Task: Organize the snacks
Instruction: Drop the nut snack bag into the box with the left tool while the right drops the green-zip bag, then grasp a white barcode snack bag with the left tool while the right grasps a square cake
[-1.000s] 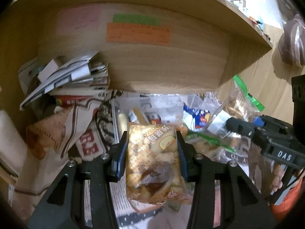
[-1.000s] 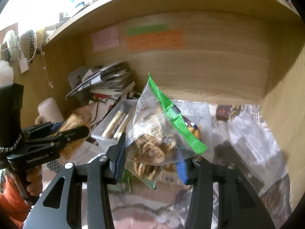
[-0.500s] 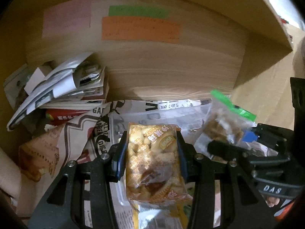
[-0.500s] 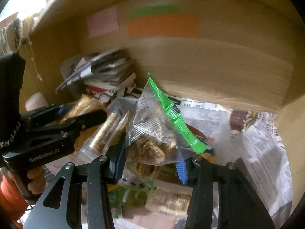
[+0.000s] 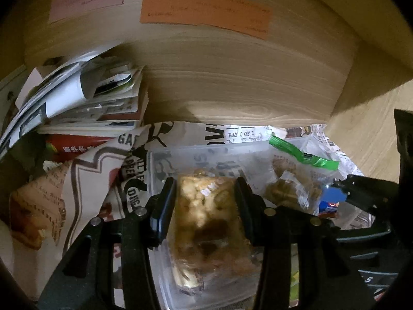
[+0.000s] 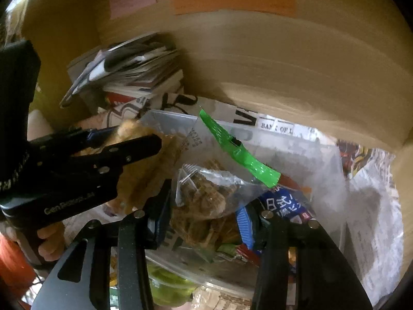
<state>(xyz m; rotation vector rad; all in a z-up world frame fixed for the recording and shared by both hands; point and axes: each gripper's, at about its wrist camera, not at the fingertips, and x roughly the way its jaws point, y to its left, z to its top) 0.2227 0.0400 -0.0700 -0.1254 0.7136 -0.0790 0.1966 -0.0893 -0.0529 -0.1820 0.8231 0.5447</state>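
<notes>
My left gripper [image 5: 206,193] is shut on a yellow snack packet [image 5: 206,222] and holds it low over a clear plastic bin [image 5: 180,157] inside a wooden cubby. My right gripper [image 6: 206,204] is shut on a clear zip bag of biscuits with a green seal [image 6: 206,196] and holds it in the same bin [image 6: 322,155], just right of the left gripper [image 6: 144,144]. The zip bag also shows in the left wrist view [image 5: 296,178]. A blue snack pack [image 6: 284,204] and other packets lie in the bin under it.
Newspaper [image 5: 103,170] lines the cubby floor. A stack of magazines and papers [image 5: 85,103] stands at the back left. The wooden back wall [image 5: 232,77] carries pink, green and orange notes. The cubby's side wall [image 6: 402,170] is close on the right.
Both grippers have moved forward and down into the cubby, bringing the yellow packet and the zip bag into the clear bin. Both stay shut on their packets.
</notes>
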